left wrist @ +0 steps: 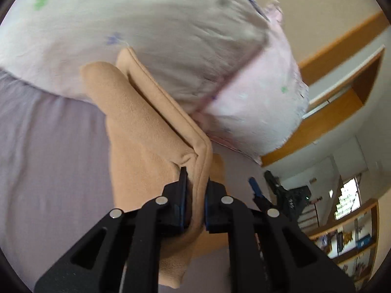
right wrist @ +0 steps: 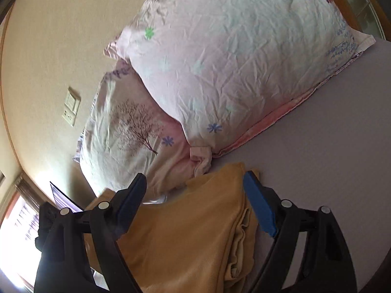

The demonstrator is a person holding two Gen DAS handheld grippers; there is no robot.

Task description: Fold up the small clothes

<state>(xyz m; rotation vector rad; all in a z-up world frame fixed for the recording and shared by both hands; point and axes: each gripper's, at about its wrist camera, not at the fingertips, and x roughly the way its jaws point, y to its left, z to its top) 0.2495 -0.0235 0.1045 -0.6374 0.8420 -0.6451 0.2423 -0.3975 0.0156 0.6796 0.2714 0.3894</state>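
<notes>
A tan fleece garment (left wrist: 144, 131) lies folded on the lavender bed sheet (left wrist: 48, 158). My left gripper (left wrist: 195, 178) is shut on a folded edge of it and lifts that edge a little. In the right wrist view the same garment (right wrist: 185, 239) lies in soft layers under my right gripper (right wrist: 195, 180), which is open and empty with its blue-padded fingers (right wrist: 259, 210) spread on either side of the cloth. The right gripper also shows at the right of the left wrist view (left wrist: 276, 188).
Two pink floral pillows (right wrist: 232, 56) (right wrist: 132, 131) are stacked just beyond the garment, against a cream wall with a switch plate (right wrist: 70, 106). A wooden headboard shelf (left wrist: 342, 78) and bookshelves (left wrist: 352, 234) stand to the right. A bright window (right wrist: 19, 224) is at lower left.
</notes>
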